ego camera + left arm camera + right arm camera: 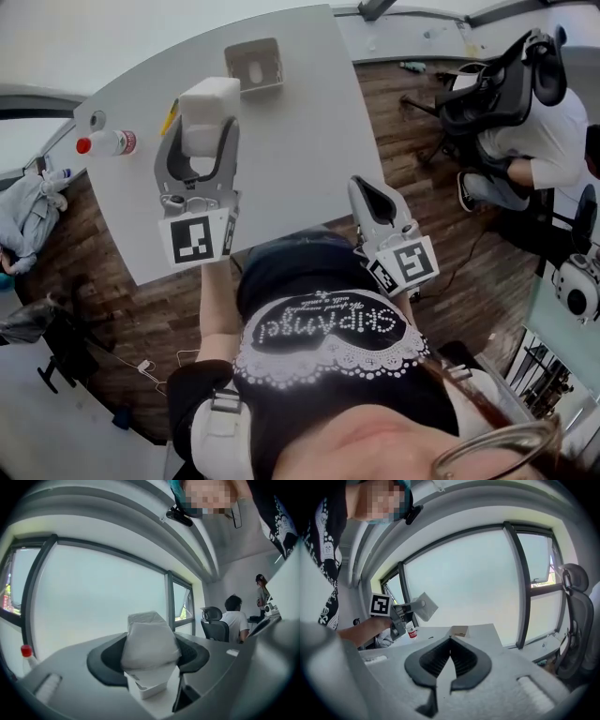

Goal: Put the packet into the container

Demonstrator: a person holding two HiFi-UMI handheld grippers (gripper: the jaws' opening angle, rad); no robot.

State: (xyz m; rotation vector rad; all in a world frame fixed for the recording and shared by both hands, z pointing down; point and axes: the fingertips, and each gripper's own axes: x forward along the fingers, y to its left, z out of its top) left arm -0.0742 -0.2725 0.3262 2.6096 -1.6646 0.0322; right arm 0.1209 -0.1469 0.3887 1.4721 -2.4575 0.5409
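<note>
Closest to the head camera comes the person's dark top (300,272) with its white lettering. Tucked just beside it is the right gripper (359,185), jaws pressed together tip to tip with nothing between them. It hangs at the near edge of the grey table (300,159), nose tipped a little downward.

Up and to its left, the left gripper (199,141) is out over the tabletop, and it has the goods. The white packet (208,103) sits between its jaws, which are spread wide around the bulky bag, one pad against each side. The right gripper view shows the packet held in the air, clear of the table surface.

The container (267,80), a small pale open box, stands on the table beyond the left gripper's tips and slightly to their right, at the far edge. The packet is short of it and not touching it. In the left gripper view the box shows just below the packet's lower edge, open top facing up, with nothing visible inside.

Off to the left of the left gripper lies a bottle (108,142) with a red cap, on its side near the table's corner. Far to the right of both grippers, away from the table, a seated person (544,141) in a white shirt occupies a black office chair (497,89).
</note>
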